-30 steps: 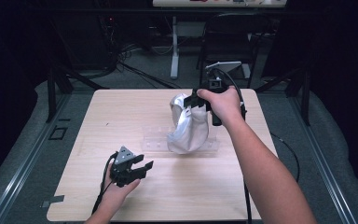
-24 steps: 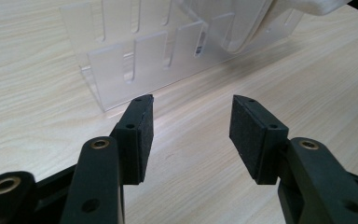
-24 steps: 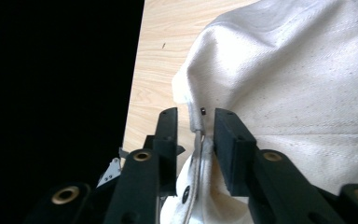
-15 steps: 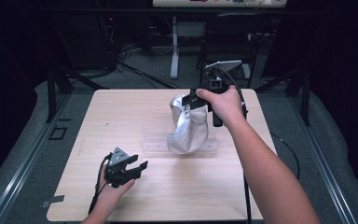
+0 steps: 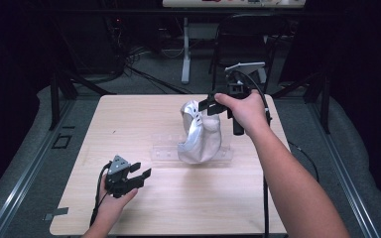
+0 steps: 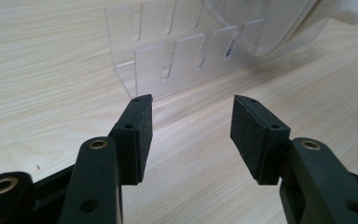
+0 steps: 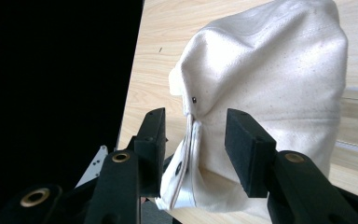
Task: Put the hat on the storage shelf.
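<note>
A cream cloth cap stands propped on a clear acrylic rack in the middle of the table. My right gripper is at the cap's upper back edge. Its jaws have just been opening. In the right gripper view the cap's seamed edge lies between the pads of my right gripper without being pressed. My left gripper rests open near the table's front left. It points at the rack, and nothing is between the jaws of my left gripper.
The wooden table has its edges close on all sides, with dark floor, cables and a table leg beyond the far edge. Part of the cap overhangs the rack's slotted wall.
My right gripper's jaws have spread apart at the cap's top edge, and the cap stays on the rack. My left hand has hardly moved.
</note>
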Motion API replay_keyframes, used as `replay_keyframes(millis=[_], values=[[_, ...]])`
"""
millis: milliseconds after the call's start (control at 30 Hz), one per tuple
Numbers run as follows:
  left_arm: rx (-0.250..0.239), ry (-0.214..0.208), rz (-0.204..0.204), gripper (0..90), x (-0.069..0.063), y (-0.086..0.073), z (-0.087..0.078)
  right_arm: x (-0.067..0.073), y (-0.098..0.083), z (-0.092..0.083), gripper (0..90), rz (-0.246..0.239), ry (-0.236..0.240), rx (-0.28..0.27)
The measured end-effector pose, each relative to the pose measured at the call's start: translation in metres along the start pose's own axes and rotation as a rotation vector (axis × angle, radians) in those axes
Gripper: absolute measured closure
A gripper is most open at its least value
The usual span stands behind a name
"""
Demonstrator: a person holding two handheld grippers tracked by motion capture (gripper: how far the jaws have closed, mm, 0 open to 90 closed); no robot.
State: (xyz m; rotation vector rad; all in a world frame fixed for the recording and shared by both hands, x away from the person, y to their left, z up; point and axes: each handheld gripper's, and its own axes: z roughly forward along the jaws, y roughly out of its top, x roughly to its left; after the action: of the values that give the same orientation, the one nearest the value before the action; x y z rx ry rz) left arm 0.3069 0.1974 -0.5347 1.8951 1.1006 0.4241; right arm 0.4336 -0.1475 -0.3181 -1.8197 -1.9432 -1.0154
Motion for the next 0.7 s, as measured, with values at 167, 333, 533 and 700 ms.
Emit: replay_keyframes(millis=[167,333,533,700], values=[[-0.002,0.006,-0.014,48.7,0.003,-0.001,0.0,-0.001,-0.006,-0.006,56.8,-0.021,-0.031,-0.002],[0.005,0.007,-0.018,48.5,0.004,-0.002,0.001,-0.006,-0.01,-0.01,56.5,-0.03,-0.042,0.012],[0.006,0.009,-0.021,48.4,0.004,-0.002,0.001,-0.02,-0.019,-0.019,56.4,-0.024,-0.054,0.014],[0.016,0.01,-0.02,48.1,0.004,-0.003,0.001,-0.037,-0.029,-0.027,56.3,-0.02,-0.069,0.007]])
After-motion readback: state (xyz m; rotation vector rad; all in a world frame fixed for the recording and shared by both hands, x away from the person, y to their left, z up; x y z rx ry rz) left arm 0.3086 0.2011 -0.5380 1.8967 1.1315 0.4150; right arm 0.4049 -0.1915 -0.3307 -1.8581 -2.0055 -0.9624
